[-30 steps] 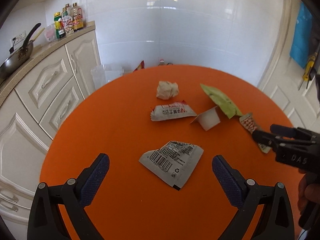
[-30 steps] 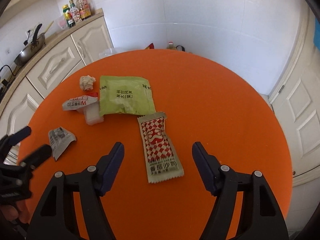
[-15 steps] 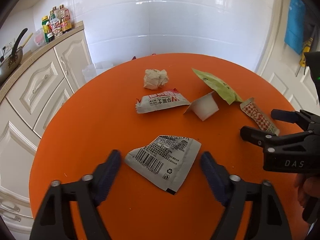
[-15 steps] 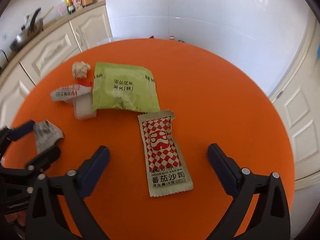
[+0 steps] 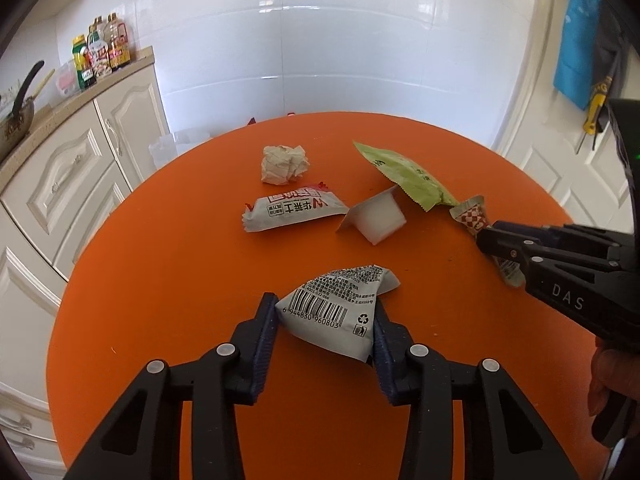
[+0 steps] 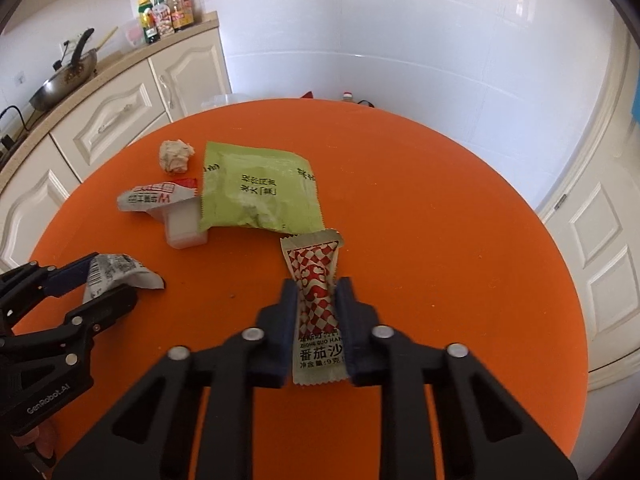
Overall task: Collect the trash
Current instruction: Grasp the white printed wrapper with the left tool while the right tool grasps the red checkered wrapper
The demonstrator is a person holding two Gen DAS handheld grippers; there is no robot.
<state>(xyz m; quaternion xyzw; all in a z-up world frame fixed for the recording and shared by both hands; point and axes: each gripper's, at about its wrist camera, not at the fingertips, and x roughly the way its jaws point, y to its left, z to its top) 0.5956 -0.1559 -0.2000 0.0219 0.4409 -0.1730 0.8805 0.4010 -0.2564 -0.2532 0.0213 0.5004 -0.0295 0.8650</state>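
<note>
On the orange table (image 6: 440, 200), both tools pinching wrappers, far edge bare

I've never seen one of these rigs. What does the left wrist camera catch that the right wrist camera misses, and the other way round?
Only the left wrist view shows the barcode face of the grey wrapper pinched in the left gripper, plus a blue cloth hanging by the door. Only the right wrist view shows the flat printed front of the green packet and the ketchup sachet squeezed in the right gripper. Both show the orange table, crumpled paper ball, white wrapper, small white cup and counter bottles.
</note>
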